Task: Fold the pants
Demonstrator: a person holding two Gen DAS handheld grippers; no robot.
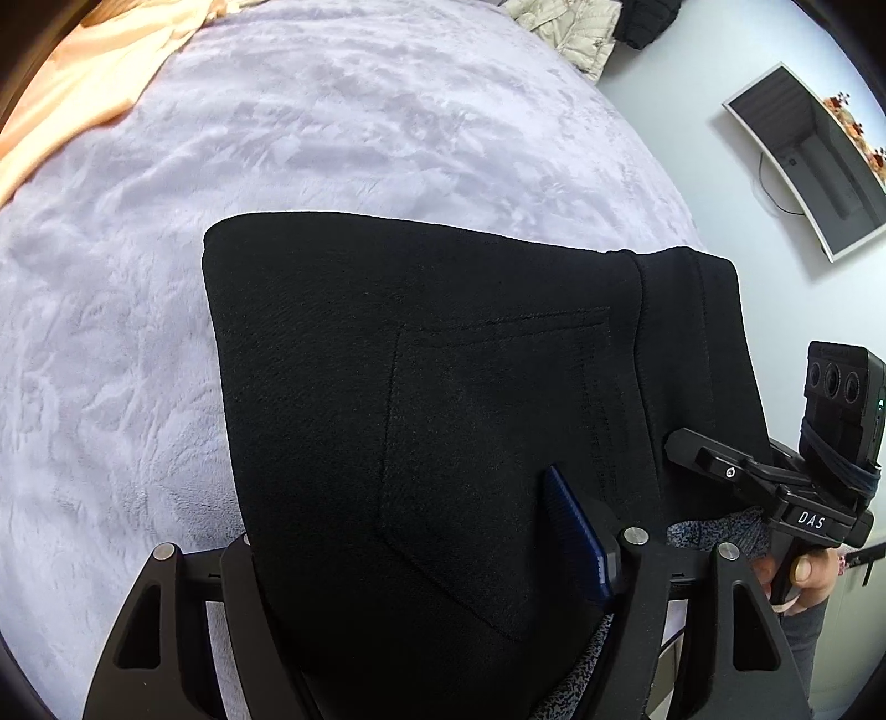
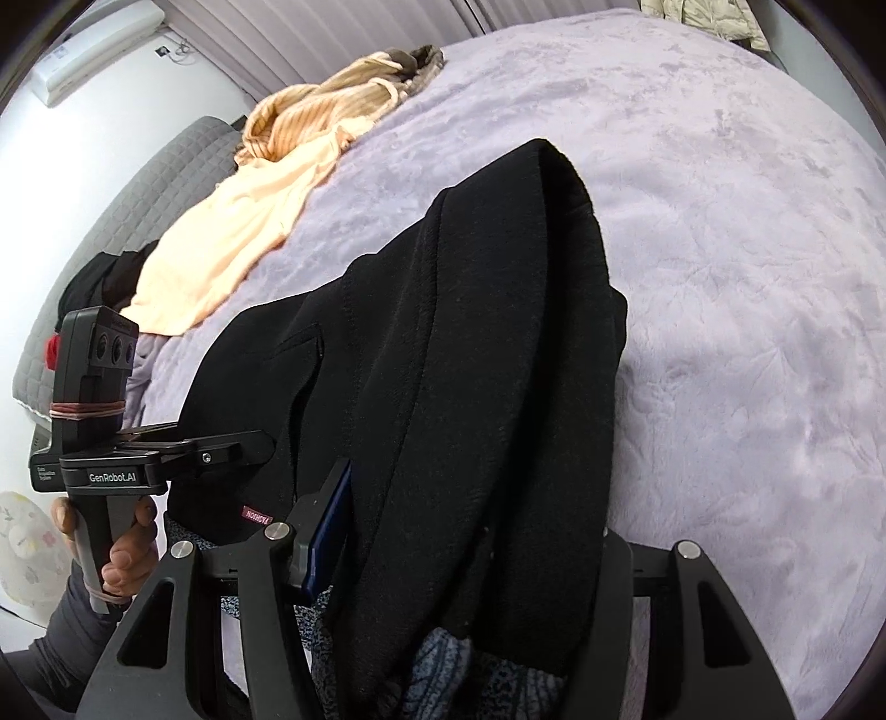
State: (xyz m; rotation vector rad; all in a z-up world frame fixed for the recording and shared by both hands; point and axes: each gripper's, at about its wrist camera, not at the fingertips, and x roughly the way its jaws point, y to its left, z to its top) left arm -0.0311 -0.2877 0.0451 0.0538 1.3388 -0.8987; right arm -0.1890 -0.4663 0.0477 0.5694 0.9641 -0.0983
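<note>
The black pants [image 1: 421, 399] are folded into a thick pad and held above the lilac bed cover [image 1: 277, 138]. My left gripper [image 1: 437, 531] is shut on the near edge of the pants; one blue pad [image 1: 576, 531] shows, the other is hidden under cloth. A back pocket seam faces the left wrist camera. My right gripper [image 2: 459, 531] is shut on the pants [image 2: 476, 343] at the waistband end, where a small red label [image 2: 256, 513] shows. The right gripper also shows at the right of the left wrist view [image 1: 775, 487].
Peach and striped clothes [image 2: 249, 221] lie at the bed's far left side. Beige and black jackets [image 1: 581, 33] lie at the far end. A wall-mounted screen [image 1: 808, 160] is on the right. A grey quilted couch [image 2: 127, 210] stands beyond the bed. The lilac cover [image 2: 747, 277] spreads beyond the pants.
</note>
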